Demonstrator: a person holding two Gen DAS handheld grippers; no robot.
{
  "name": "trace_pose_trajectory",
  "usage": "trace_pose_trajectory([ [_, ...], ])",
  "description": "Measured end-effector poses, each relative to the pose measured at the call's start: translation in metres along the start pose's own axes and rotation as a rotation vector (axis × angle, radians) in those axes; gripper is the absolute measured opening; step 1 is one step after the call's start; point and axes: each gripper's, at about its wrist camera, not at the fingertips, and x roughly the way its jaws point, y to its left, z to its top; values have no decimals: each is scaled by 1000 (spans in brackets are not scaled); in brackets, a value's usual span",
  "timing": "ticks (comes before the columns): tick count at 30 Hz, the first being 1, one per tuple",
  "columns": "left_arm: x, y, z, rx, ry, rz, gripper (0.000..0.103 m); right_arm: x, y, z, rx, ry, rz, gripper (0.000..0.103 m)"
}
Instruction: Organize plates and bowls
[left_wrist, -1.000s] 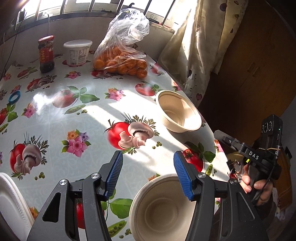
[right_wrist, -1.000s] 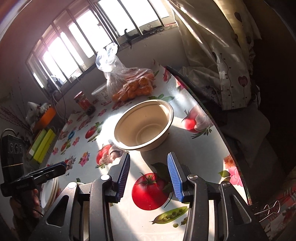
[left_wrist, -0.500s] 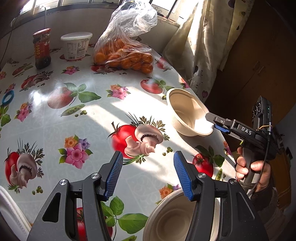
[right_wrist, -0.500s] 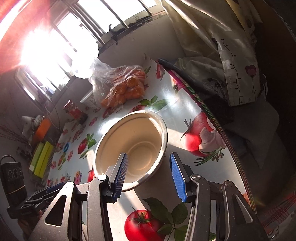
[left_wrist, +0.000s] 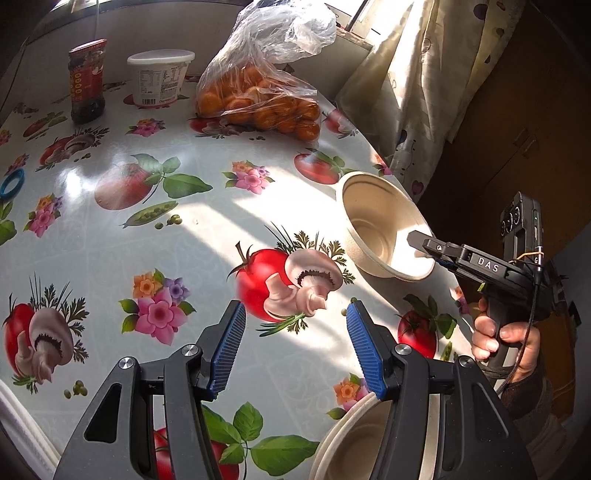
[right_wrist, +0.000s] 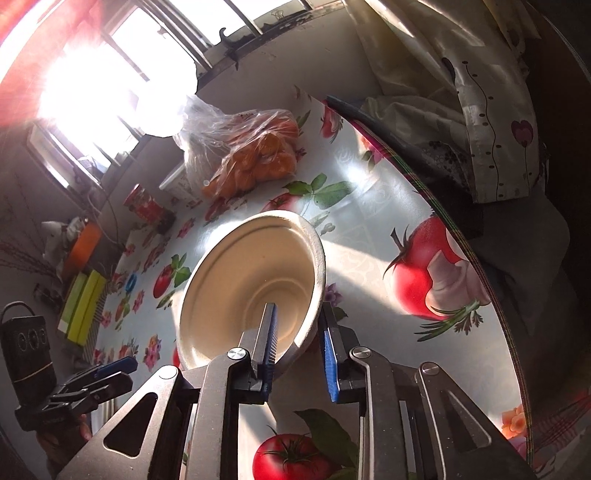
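A beige paper bowl (right_wrist: 240, 280) sits near the table's right edge, tipped up on its side. My right gripper (right_wrist: 297, 314) has its jaws closing over the bowl's near rim, one finger inside and one outside, and the pads press the wall. The left wrist view shows the same bowl (left_wrist: 376, 221) with the right gripper (left_wrist: 417, 240) reaching into it. My left gripper (left_wrist: 295, 310) hangs open over the tablecloth with nothing between its fingers. A second beige bowl (left_wrist: 369, 443) lies under its right finger. White plates (left_wrist: 14, 424) show at the lower left edge.
A bag of oranges (left_wrist: 258, 99), a white tub (left_wrist: 160, 77) and a red jar (left_wrist: 86, 81) stand at the back. A blue ring (left_wrist: 11, 184) lies at the left. The curtain (left_wrist: 424, 74) hangs by the table's right edge. Yellow-green boxes (right_wrist: 81, 306) sit far left.
My right gripper has come forward to the far bowl and closed over its rim, and the bowl has tipped up. The near bowl has slid lower in the left wrist view.
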Motion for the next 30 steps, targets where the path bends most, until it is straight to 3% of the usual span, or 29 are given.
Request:
trace_pose_trajectory([
  [13, 5, 17, 6, -48, 10, -2, 58, 17, 20, -13, -4, 132, 148, 17],
  [30, 20, 25, 15, -66, 24, -12, 58, 33, 40, -24, -42, 237, 218, 17],
])
